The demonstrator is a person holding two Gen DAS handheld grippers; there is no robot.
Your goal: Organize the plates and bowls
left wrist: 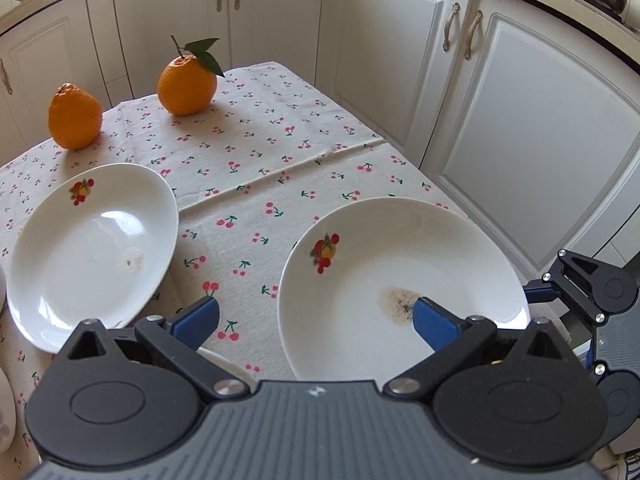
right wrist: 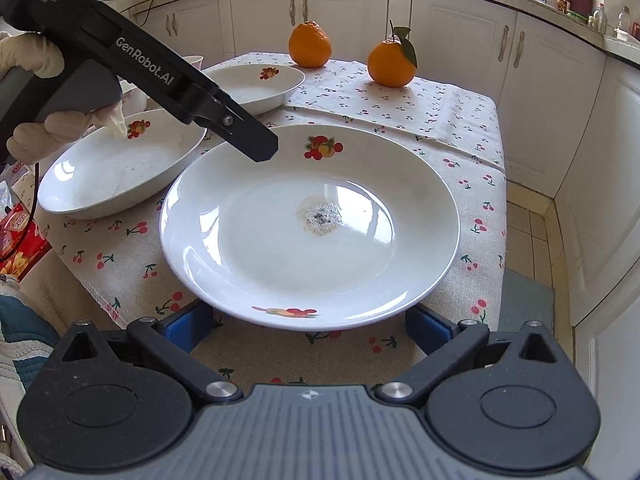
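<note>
A white plate with a brown stain [right wrist: 312,224] lies at the near right of the table. My right gripper [right wrist: 308,328] is open, one blue finger on each side of that plate's near rim and partly hidden under it. My left gripper [left wrist: 316,318] is open too; its right finger [left wrist: 434,320] hovers over the stained plate [left wrist: 400,264], its left finger over the cloth. A second deep plate [right wrist: 120,168] lies under the left gripper's black body [right wrist: 160,76], which a gloved hand holds. A third plate [left wrist: 92,248] sits farther back on the left.
Two oranges [right wrist: 310,44] [right wrist: 391,63] stand at the far end of the cherry-print tablecloth [right wrist: 440,120]. A cup [right wrist: 195,61] sits behind the plates. White cabinets [left wrist: 520,120] run close along the right and far sides. Red packaging [right wrist: 16,240] lies off the table's left edge.
</note>
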